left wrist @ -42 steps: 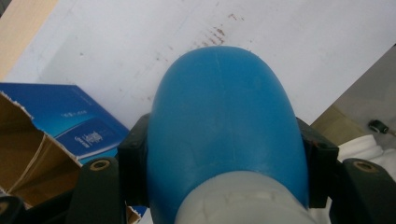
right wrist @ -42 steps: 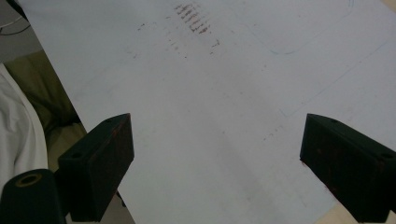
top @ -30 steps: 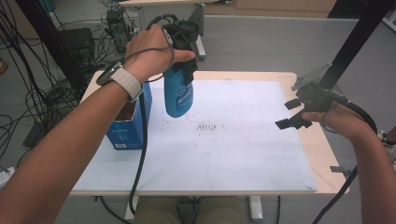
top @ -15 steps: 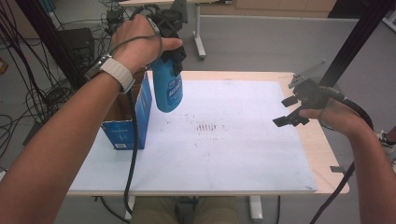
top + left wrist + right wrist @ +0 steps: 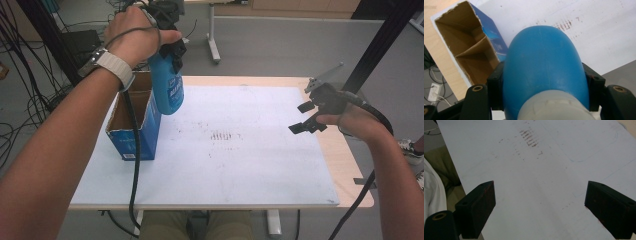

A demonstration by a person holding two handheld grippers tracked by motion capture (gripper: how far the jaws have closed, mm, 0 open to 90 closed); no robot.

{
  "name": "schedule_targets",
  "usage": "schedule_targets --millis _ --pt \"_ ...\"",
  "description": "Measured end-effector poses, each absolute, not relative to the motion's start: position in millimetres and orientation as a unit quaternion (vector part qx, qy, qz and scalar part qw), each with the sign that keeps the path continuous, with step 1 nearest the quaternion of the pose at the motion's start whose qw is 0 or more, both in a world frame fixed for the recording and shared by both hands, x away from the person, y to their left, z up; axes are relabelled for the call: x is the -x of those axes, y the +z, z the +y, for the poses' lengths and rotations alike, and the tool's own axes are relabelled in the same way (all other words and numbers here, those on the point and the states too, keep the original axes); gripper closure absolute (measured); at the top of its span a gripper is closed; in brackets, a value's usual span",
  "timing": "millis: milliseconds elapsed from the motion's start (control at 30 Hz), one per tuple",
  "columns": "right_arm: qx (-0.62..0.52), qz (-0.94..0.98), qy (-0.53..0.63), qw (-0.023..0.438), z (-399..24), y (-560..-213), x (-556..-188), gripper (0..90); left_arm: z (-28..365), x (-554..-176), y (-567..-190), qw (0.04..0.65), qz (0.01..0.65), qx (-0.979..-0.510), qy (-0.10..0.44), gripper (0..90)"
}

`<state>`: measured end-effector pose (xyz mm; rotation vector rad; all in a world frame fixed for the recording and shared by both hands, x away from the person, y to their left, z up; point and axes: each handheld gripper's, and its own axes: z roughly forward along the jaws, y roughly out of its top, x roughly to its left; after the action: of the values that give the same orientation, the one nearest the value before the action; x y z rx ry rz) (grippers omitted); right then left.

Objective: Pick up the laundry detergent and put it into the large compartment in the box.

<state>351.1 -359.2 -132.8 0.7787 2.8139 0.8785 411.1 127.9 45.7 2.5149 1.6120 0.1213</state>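
Blue bottle [image 5: 544, 67] with a pale grey neck, between the black jaws of the left gripper [image 5: 170, 37]. Beside them, a blue carton [image 5: 135, 130], brown inside. White sheet [image 5: 544, 185] with reddish-brown dashes ahead of the black right gripper [image 5: 544, 207] jaws; pale wood desk [image 5: 345, 155].

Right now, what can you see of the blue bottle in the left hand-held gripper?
The blue bottle looks like smooth, rounded plastic with a pale grey collar near its top and printed lettering on its side. It hangs upright in the air, its base over the table's white mat beside the open cardboard box. The left hand-held gripper clamps its upper body between both black pads; nothing else touches it.
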Motion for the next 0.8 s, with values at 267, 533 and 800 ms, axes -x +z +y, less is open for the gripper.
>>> schedule_targets --millis 267,533,800 --pt "-0.25 0.923 0.288 0.045 -357.5 -133.5 -355.3 9.7 144.4 -412.5 53.6 0.076 0.559 -0.825 0.04 37.1" --pt "-0.245 0.924 0.29 0.042 -353.4 -135.1 -360.4 9.7 157.8 -412.5 62.2 0.075 0.58 -0.81 0.045 37.1" --pt "-0.244 0.925 0.289 0.039 -352.0 -137.3 -365.2 9.7 174.3 -413.6 63.8 0.077 0.603 -0.793 0.047 37.1"
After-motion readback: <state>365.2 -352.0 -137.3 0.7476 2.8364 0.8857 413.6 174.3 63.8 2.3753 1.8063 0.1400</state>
